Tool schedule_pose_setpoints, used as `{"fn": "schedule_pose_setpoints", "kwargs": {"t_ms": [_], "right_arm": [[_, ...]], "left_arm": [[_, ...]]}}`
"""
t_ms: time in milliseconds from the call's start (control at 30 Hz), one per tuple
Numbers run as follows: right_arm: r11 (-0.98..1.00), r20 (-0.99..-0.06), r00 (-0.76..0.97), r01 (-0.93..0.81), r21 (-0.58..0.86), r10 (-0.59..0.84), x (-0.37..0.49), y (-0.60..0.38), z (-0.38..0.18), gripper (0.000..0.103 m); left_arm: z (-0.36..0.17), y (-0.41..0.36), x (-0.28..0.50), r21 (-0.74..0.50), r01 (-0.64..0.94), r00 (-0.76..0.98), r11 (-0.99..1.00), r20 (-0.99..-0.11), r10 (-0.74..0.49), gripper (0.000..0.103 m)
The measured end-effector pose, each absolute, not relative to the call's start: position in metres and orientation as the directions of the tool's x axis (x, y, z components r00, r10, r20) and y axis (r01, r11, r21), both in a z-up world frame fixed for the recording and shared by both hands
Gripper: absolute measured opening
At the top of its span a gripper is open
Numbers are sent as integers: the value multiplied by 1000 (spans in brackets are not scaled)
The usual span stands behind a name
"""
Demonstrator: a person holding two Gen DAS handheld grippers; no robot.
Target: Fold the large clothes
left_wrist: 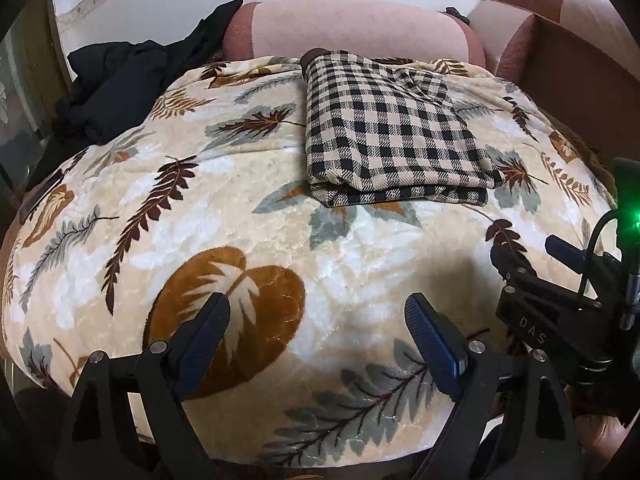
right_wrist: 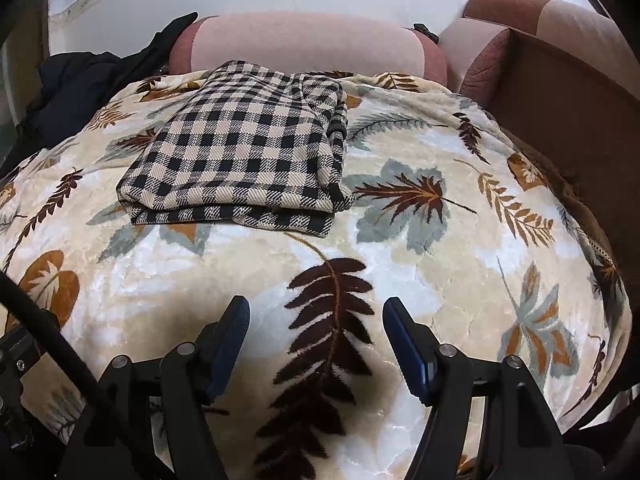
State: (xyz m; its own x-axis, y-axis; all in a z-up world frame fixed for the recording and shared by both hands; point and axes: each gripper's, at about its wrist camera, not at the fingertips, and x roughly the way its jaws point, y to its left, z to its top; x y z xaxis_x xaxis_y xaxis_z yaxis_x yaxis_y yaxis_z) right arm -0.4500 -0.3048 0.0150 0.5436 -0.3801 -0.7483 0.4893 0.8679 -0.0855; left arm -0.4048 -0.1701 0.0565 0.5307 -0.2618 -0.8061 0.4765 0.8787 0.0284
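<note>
A black-and-beige checked garment point(left_wrist: 384, 132) lies folded in a flat rectangle on a cream leaf-patterned blanket point(left_wrist: 240, 208). It also shows in the right wrist view point(right_wrist: 248, 148). My left gripper point(left_wrist: 316, 308) is open and empty, hovering over the blanket well in front of the garment. My right gripper point(right_wrist: 316, 312) is open and empty, also in front of the garment. The right gripper's body point(left_wrist: 560, 292) shows at the right edge of the left wrist view.
A black garment point(left_wrist: 120, 80) is heaped at the back left, also in the right wrist view point(right_wrist: 72, 80). A pink bolster cushion point(left_wrist: 352, 28) lies behind the blanket. A brown sofa arm point(right_wrist: 560, 80) stands at the right. A white wall is behind.
</note>
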Motion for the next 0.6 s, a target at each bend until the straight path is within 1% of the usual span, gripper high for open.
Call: {"fn": "schedule_pose_setpoints", "kwargs": {"t_ms": [600], "right_arm": [[861, -739, 541, 498, -104, -402, -452, -299, 18, 74]], "left_arm": [[52, -165, -404, 10, 472, 516, 881, -814, -268, 88]]}}
